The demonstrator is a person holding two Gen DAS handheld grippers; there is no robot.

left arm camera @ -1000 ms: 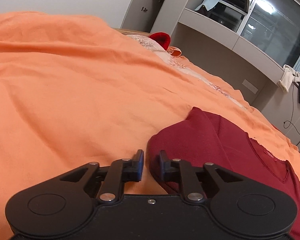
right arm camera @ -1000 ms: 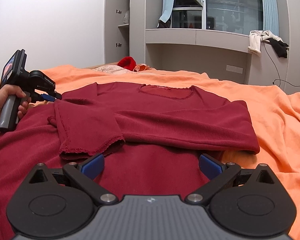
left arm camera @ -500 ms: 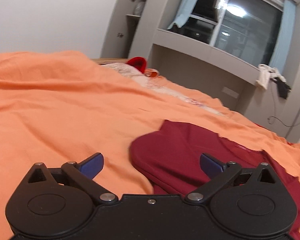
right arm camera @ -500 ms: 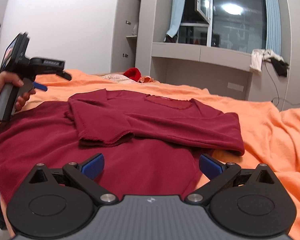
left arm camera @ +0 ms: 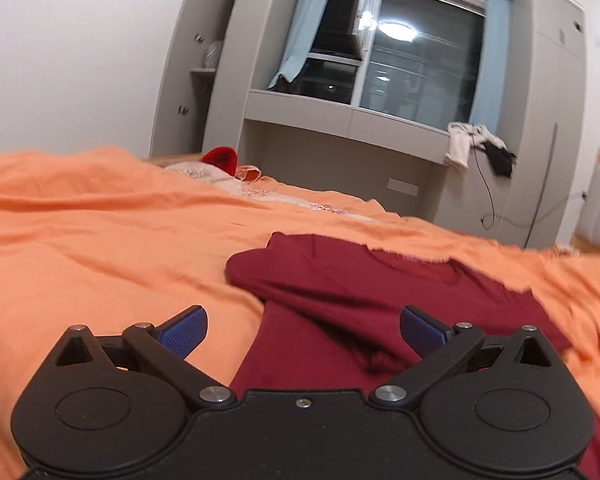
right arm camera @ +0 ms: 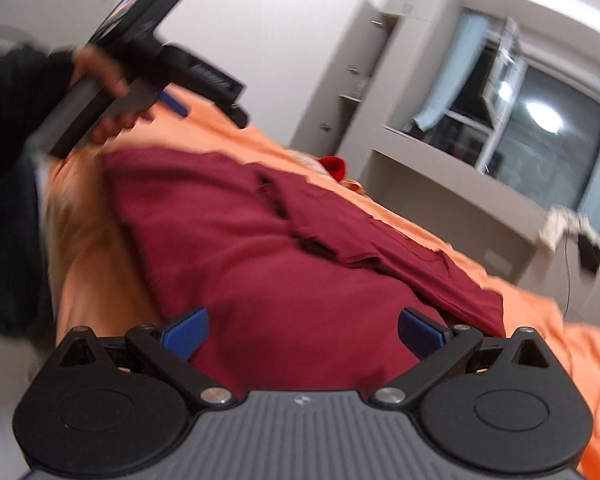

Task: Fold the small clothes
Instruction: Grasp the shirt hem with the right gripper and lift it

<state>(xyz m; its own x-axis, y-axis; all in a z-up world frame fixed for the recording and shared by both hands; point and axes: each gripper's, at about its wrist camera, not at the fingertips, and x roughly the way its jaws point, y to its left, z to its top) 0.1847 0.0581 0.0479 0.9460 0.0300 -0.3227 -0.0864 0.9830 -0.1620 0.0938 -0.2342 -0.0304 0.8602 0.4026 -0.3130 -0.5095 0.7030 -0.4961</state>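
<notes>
A dark red long-sleeved top [left arm camera: 364,292] lies flat on the orange bed cover [left arm camera: 100,248], both sleeves folded across its chest. My left gripper [left arm camera: 302,330] is open above the top's left edge, nothing between its blue pads. In the right wrist view the same red top [right arm camera: 260,264] fills the middle, tilted and blurred. Over its lower hem my right gripper [right arm camera: 302,332] stands open and holds nothing. The left gripper [right arm camera: 204,96] also shows there at upper left, raised in a person's hand, its blue fingertip apart from the cloth.
A red item [left arm camera: 220,160] and pale patterned fabric [left arm camera: 204,170] lie at the bed's far end. Behind stands a grey window ledge [left arm camera: 340,114] with a white cloth [left arm camera: 460,148] and a black one hanging off it. A dark sleeve [right arm camera: 8,152] is at the left.
The left gripper let go of the folded sleeve, opened wide and drew back and up off the top. The right gripper stayed open, rolled and dropped toward the hem.
</notes>
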